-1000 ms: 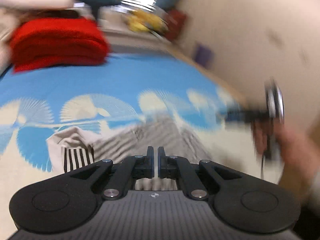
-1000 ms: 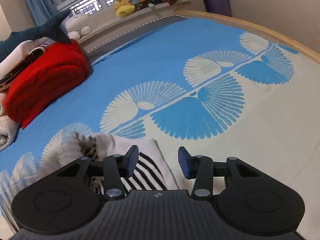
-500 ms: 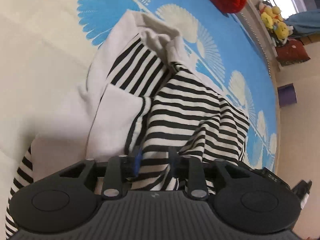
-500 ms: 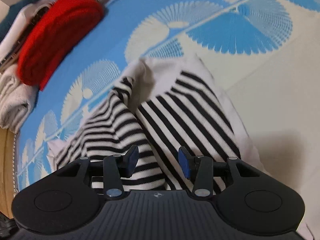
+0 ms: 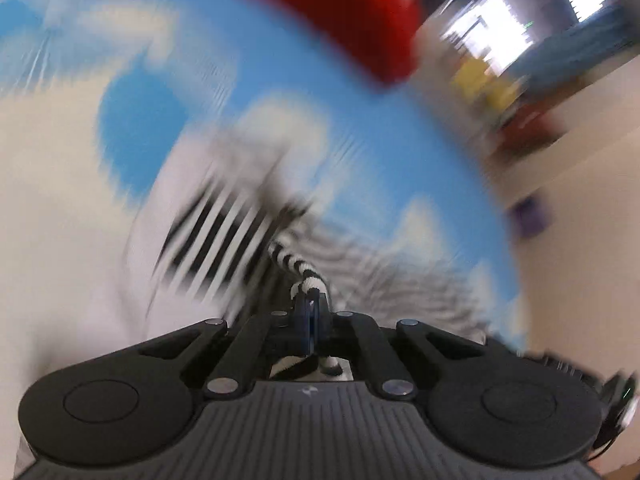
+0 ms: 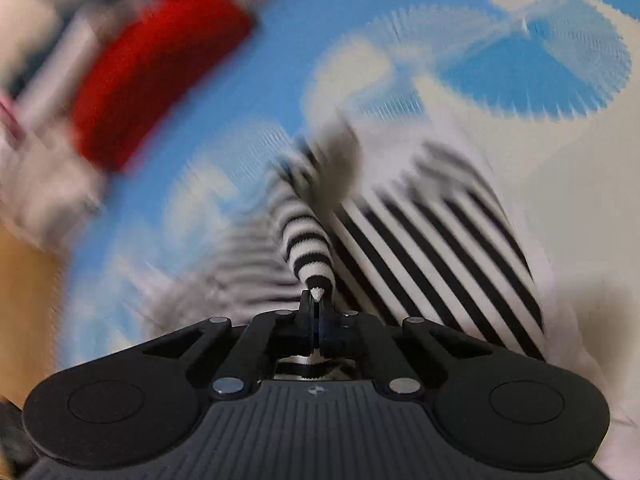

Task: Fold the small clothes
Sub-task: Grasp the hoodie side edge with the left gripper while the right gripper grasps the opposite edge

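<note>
A small black-and-white striped garment [image 5: 216, 240] with plain white parts lies crumpled on a blue and cream bedspread [image 5: 256, 92]. In the left wrist view my left gripper [image 5: 311, 303] is shut on a bunched ridge of the striped fabric, which runs up and away from the pads. In the right wrist view my right gripper [image 6: 316, 299] is shut on another ridge of the striped garment [image 6: 432, 256], pinched into a narrow striped roll. Both views are blurred by motion.
A folded red blanket [image 6: 152, 76] lies at the far side of the bed, also the red blanket [image 5: 352, 12] in the left view. Pale folded cloth [image 6: 36, 184] sits beside it. A wooden bed edge [image 6: 24, 300] shows at the left. A window and toys are blurred behind.
Both grippers came down onto the striped garment and closed on it; half a second ago their jaws stood apart over the fabric. The left view has rolled.
</note>
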The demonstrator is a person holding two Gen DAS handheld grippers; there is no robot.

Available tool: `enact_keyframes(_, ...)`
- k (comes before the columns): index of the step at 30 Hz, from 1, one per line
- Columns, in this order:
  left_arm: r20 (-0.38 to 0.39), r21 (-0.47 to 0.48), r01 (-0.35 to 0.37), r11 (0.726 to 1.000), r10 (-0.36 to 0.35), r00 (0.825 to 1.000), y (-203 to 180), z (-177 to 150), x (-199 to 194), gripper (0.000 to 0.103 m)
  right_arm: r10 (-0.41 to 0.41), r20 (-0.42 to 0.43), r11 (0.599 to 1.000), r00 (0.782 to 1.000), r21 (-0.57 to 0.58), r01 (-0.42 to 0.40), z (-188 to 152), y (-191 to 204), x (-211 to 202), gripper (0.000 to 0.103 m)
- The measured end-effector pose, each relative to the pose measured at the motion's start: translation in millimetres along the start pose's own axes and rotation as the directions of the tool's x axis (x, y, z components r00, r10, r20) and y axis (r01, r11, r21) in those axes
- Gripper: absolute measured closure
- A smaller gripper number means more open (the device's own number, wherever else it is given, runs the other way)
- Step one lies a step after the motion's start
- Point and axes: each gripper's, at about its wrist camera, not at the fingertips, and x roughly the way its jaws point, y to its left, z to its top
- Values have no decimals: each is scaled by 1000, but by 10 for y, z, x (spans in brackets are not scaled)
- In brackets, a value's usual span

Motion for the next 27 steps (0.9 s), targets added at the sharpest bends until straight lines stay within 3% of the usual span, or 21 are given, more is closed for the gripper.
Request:
enact_keyframes(3, 148, 27, 101, 994, -104, 984, -20, 98, -286, 102, 104, 162, 994, 981, 1, -105, 85, 45, -391, 102)
enact_keyframes(5, 118, 4, 85, 996, -85, 989, 60, 108, -264, 102, 68, 160, 996, 985, 46, -76, 77, -44, -424, 102)
enact_keyframes(6, 30, -15, 24, 1000, -24, 999, 128, 93, -148, 102, 11, 117, 995, 993, 96, -22, 59, -141, -377, 102)
enact_keyframes(7, -84, -16, -59, 998, 58, 995, 201, 46, 3, 102, -69, 55, 990, 996, 130, 61, 30, -229, -306, 102)
enact_keyframes(8, -201, -5, -153, 988, 149, 968, 296, -41, 165, 102, -163, -25, 973, 986, 160, 165, -19, -344, -209, 102)
enact_keyframes(9, -295, -16, -236, 972, 221, 930, 431, -160, 298, 102, -218, -86, 955, 972, 186, 230, -74, -445, -130, 102)
enact_keyframes(11, -364, -132, -267, 955, 204, 909, 629, -278, 377, 101, -258, -197, 923, 946, 239, 302, -180, -624, 8, 102)
enact_keyframes(13, -354, -167, -246, 955, 175, 919, 636, -245, 360, 100, -291, -209, 913, 934, 231, 336, -201, -624, 38, 98)
enact_keyframes(16, -292, -112, -225, 968, 184, 938, 522, -136, 305, 75, -297, -161, 930, 941, 173, 323, -125, -482, 24, 90)
enact_keyframes(17, -285, -110, -219, 970, 180, 941, 503, -129, 308, 71, -292, -153, 936, 944, 159, 315, -99, -490, 21, 75)
enact_keyframes(19, -299, -109, -221, 969, 180, 937, 478, -152, 357, 71, -305, -143, 936, 942, 140, 324, -107, -477, 31, 58)
enact_keyframes(20, -309, -101, -233, 967, 192, 931, 464, -185, 390, 71, -311, -151, 934, 938, 134, 332, -114, -485, 59, 58)
enact_keyframes(22, -326, -71, -243, 967, 208, 922, 421, -200, 462, 81, -305, -178, 933, 935, 141, 331, -144, -521, 132, 59)
enact_keyframes(23, -320, -46, -238, 970, 211, 923, 383, -205, 473, 103, -300, -188, 933, 935, 144, 329, -149, -522, 157, 63)
enact_keyframes(24, -287, -26, -233, 972, 216, 933, 345, -199, 408, 102, -293, -191, 937, 937, 139, 321, -161, -511, 161, 71)
enact_keyframes(25, -245, -1, -220, 975, 214, 946, 279, -176, 344, 102, -279, -179, 945, 943, 124, 303, -160, -462, 156, 98)
enact_keyframes(27, -160, 64, -167, 984, 175, 971, 110, -107, 201, 102, -237, -102, 965, 966, 87, 246, -121, -327, 37, 100)
